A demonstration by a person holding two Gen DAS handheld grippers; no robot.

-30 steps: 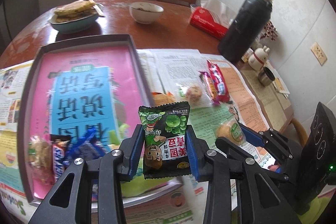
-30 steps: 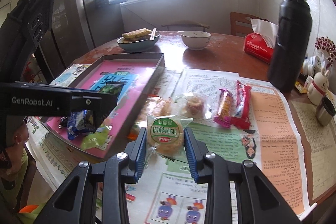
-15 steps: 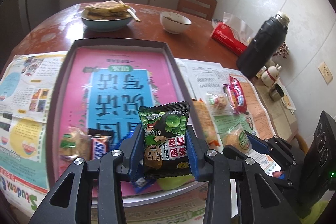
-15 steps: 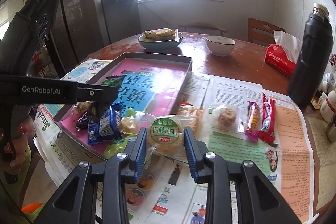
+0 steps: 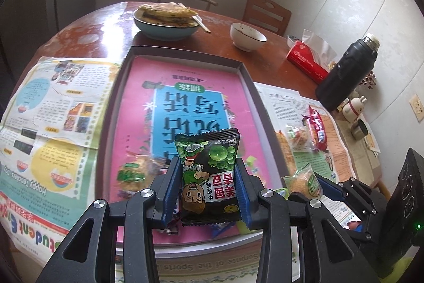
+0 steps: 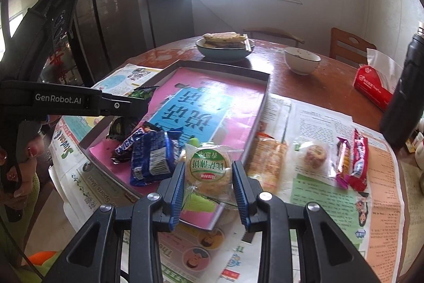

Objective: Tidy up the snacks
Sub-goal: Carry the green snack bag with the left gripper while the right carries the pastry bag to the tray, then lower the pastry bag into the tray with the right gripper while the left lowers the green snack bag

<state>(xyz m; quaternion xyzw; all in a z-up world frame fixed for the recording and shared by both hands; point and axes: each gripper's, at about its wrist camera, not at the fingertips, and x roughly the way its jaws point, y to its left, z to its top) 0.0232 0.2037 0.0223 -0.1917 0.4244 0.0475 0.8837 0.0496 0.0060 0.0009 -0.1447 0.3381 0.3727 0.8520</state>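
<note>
My left gripper (image 5: 209, 190) is shut on a black-and-green pea snack packet (image 5: 209, 171), held upright above the near end of the pink-lined tray (image 5: 250, 86). My right gripper (image 6: 208, 181) is shut on a round wrapped cake with a green label (image 6: 208, 169), held over the tray's near right corner (image 6: 265, 97). In the tray lie a Snickers bar (image 6: 129, 143), a blue packet (image 6: 153, 155) and a green packet (image 6: 198, 202). The left gripper also shows in the right wrist view (image 6: 137, 105).
On the newspaper right of the tray lie an orange packet (image 6: 267, 163), a small wrapped cake (image 6: 314, 155) and two red-pink bars (image 6: 352, 159). A black thermos (image 5: 347, 73), red tissue pack (image 5: 307, 60), white bowl (image 5: 247, 36) and a dish of pancakes (image 5: 165, 20) stand behind.
Both grippers have moved left with their snacks. The left one now hangs over the tray's near end; the right one has come from the newspaper to the tray's corner.
</note>
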